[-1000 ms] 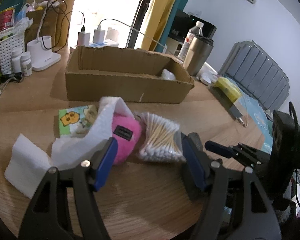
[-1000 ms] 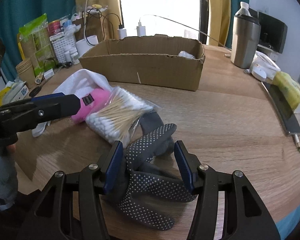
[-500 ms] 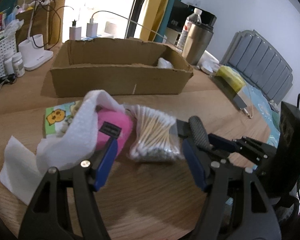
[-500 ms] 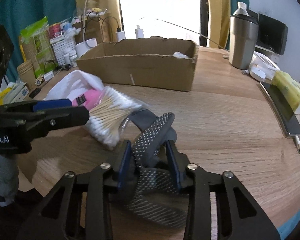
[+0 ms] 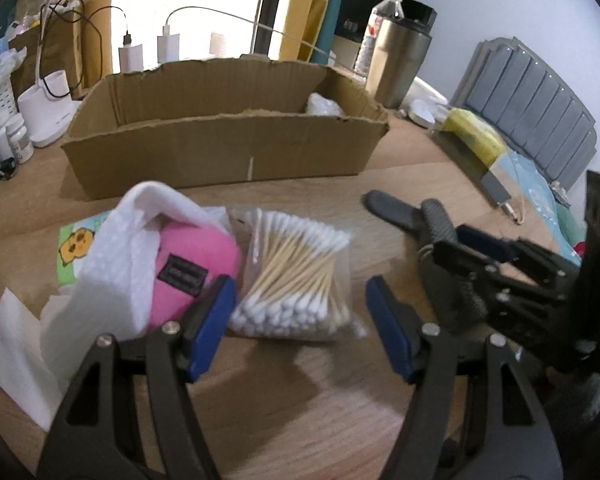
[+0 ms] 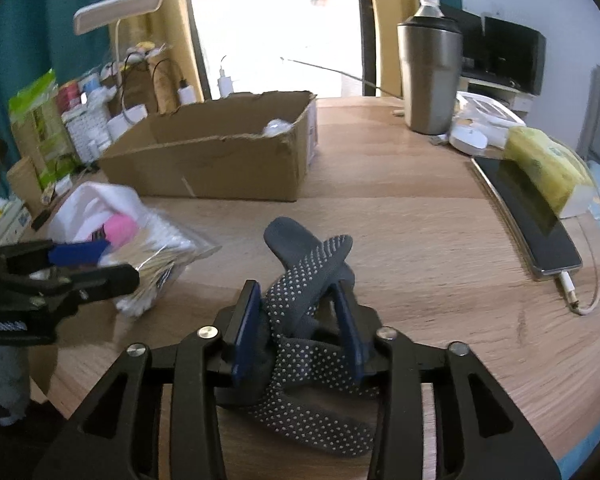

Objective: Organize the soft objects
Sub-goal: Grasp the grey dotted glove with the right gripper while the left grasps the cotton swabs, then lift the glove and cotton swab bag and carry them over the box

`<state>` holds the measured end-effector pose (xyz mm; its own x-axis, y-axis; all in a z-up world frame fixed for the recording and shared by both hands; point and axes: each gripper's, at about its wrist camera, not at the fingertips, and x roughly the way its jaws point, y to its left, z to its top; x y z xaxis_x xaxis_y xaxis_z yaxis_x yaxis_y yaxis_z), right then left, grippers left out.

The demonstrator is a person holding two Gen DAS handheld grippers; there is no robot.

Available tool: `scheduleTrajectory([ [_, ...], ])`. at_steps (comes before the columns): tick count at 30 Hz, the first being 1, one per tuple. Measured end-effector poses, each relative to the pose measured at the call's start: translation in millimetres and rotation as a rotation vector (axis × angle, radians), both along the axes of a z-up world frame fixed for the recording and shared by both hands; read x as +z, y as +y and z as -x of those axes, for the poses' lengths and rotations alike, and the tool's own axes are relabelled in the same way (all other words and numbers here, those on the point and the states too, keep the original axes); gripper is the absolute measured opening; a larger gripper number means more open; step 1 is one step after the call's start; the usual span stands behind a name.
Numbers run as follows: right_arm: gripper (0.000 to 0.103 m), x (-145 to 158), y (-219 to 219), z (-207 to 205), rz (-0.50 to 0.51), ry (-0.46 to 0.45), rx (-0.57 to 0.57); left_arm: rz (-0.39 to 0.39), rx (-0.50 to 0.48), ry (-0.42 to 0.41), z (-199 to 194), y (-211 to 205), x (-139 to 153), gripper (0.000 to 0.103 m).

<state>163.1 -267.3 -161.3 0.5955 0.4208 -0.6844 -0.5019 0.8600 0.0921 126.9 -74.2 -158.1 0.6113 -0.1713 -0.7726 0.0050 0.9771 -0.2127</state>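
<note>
My right gripper (image 6: 298, 330) is shut on a grey dotted sock (image 6: 312, 272) and holds its folded end above the wooden table; the sock also shows in the left wrist view (image 5: 404, 212). My left gripper (image 5: 300, 320) is open, its jaws on either side of a clear bag of cotton swabs (image 5: 296, 272). A pink plush item (image 5: 192, 264) lies left of the bag, half under a white cloth (image 5: 116, 248). An open cardboard box (image 5: 220, 148) stands behind them, with a white soft item (image 5: 322, 105) in its right end.
A steel tumbler (image 6: 430, 76), a phone with cable (image 6: 528, 216) and a yellow tissue pack (image 6: 548, 164) are at the right. A lamp base, bottles and chargers (image 5: 40, 112) crowd the far left. A cartoon tissue packet (image 5: 76, 244) lies under the cloth.
My right gripper has closed on the grey sock and lifted it off the table, moving right. My left gripper has moved closer over the cotton swab bag, staying open.
</note>
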Motion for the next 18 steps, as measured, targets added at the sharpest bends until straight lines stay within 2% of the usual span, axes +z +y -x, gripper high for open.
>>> scheduleTrajectory([
  [2,0.066,1.0,-3.0,-0.1,-0.013,0.002,0.01,-0.007,-0.001,0.012,-3.3,-1.2,-3.7,0.069],
  [8,0.066,-7.2,2.6,5.8,0.024,0.006,0.044,-0.02,-0.026,0.029,-10.1,-8.1,-9.3,0.069],
  [10,0.062,-10.6,4.1,6.1,0.041,0.007,0.039,-0.027,-0.034,0.031,-11.6,-10.2,-10.2,0.069],
  [12,0.044,-11.4,3.9,4.7,0.037,0.014,0.035,-0.033,-0.043,0.032,-12.8,-12.3,-11.6,0.069],
  [15,0.037,-10.5,4.1,2.4,0.046,0.008,0.03,-0.043,-0.052,0.03,-13.3,-15.0,-14.1,0.069],
  [18,0.035,-10.5,4.5,1.7,0.05,0.005,0.033,-0.043,-0.062,0.018,-12.4,-15.9,-14.5,0.069],
])
